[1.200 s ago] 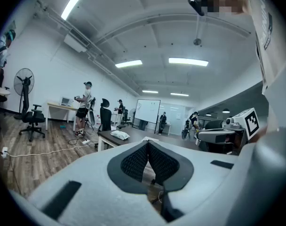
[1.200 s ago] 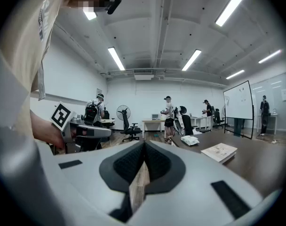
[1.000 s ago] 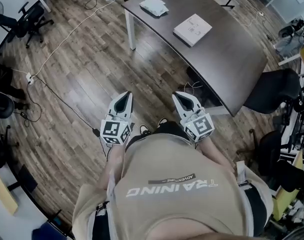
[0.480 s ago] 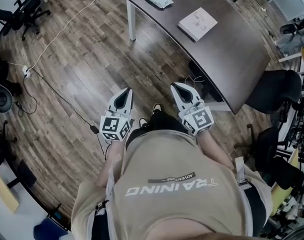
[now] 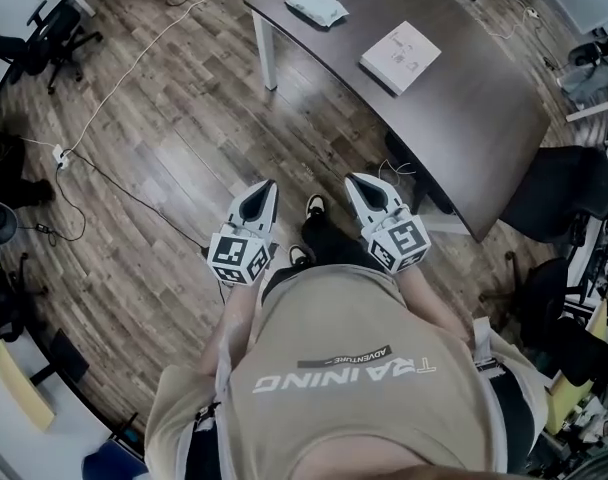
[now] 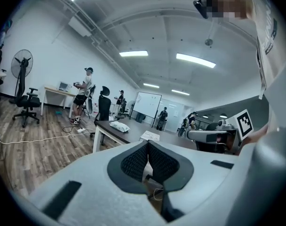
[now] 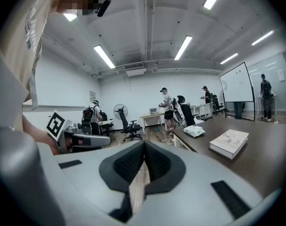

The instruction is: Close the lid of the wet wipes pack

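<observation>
The wet wipes pack (image 5: pixel 316 5) lies crumpled and white at the far end of the dark table (image 5: pixel 464 118). It also shows in the left gripper view, wipes pack (image 6: pixel 119 126), and in the right gripper view, wipes pack (image 7: pixel 196 131). Whether its lid is up is too small to tell. My left gripper (image 5: pixel 268 187) and right gripper (image 5: pixel 357 182) are held side by side at waist height over the floor, well short of the table. Both point roughly level toward it. The left gripper (image 6: pixel 147 146) and right gripper (image 7: pixel 144 144) each have their jaws together with nothing between them.
A white book (image 5: pixel 400 56) lies mid-table, nearer than the pack. White table leg (image 5: pixel 267 63) stands at the near corner. Cables (image 5: pixel 114 183) run across the wooden floor. A black office chair (image 5: pixel 559 198) is at the right. Several people stand at far desks (image 7: pixel 166 105).
The person has stepped forward, a shoe now showing between the grippers. Both grippers have moved ahead toward the table, still shut and empty.
</observation>
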